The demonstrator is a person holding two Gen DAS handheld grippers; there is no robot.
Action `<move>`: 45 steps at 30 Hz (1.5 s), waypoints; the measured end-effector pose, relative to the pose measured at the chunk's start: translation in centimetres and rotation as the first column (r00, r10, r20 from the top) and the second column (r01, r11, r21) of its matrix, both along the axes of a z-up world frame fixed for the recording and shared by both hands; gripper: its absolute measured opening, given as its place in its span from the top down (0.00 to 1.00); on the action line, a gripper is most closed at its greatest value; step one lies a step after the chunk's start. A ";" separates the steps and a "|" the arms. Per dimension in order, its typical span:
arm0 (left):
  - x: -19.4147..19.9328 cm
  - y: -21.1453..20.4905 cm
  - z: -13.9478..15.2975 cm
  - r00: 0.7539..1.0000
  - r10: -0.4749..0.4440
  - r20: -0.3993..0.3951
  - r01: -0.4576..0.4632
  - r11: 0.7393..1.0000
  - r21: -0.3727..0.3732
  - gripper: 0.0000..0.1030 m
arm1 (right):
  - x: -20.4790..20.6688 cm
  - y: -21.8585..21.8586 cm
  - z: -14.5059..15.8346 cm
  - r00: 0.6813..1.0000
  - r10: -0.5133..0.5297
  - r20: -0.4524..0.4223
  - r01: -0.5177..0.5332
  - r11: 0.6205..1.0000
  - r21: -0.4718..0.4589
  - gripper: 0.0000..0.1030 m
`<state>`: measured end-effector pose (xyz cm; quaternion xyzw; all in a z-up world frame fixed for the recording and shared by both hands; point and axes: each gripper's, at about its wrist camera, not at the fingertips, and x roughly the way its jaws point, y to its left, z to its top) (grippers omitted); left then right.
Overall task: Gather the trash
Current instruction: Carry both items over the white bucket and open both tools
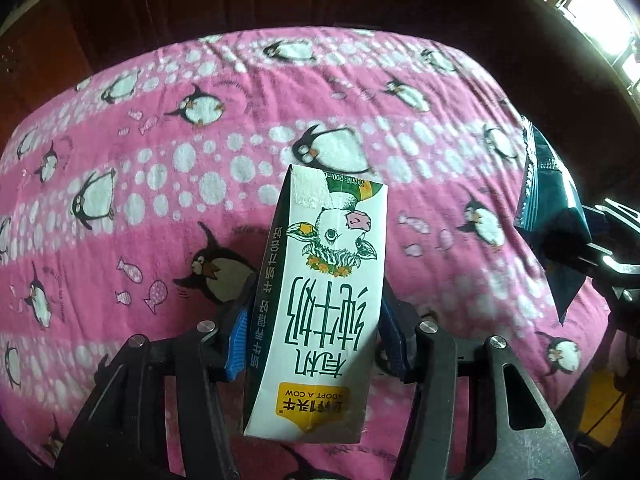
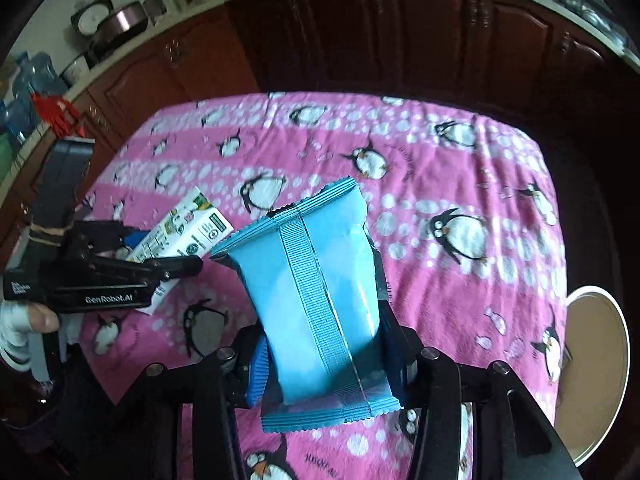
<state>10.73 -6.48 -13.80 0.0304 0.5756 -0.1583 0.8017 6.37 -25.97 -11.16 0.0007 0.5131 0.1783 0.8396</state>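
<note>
My left gripper point(image 1: 314, 320) is shut on a white and green milk carton point(image 1: 320, 300) with a cow's face, held above the pink penguin cloth point(image 1: 160, 140). The carton also shows in the right wrist view point(image 2: 180, 236), with the left gripper point(image 2: 132, 256) around it. My right gripper point(image 2: 328, 348) is shut on a blue snack packet point(image 2: 316, 300), held above the same cloth point(image 2: 440, 184). The packet also shows at the right edge of the left wrist view point(image 1: 548, 208).
A round white-rimmed bin point(image 2: 592, 368) with a brown inside stands off the cloth's right edge. Dark wooden cabinets point(image 2: 400, 32) run behind the table. A counter with a pot point(image 2: 124, 20) and water bottles point(image 2: 28, 92) lies at the far left.
</note>
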 end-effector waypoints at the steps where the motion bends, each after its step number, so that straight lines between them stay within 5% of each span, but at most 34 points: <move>1: -0.1 -0.3 0.4 1.000 -0.003 0.008 0.003 1.000 -0.006 0.49 | -0.2 -0.3 0.3 1.000 -0.007 0.005 0.007 1.000 0.006 0.56; 25: -1.3 -12.8 6.3 0.970 -0.204 0.130 0.210 0.977 -0.032 0.49 | -4.8 -12.0 3.1 0.955 -0.289 0.070 0.287 0.957 0.037 0.56; 34: -2.0 -20.0 7.1 0.941 -0.309 0.137 0.317 0.947 -0.047 0.49 | -6.6 -18.3 3.1 0.901 -0.430 0.064 0.429 0.903 0.029 0.56; 45: -1.6 -28.6 6.2 0.905 -0.417 0.085 0.424 0.900 -0.102 0.49 | -8.4 -26.3 -0.1 0.784 -0.620 -0.025 0.620 0.785 -0.013 0.56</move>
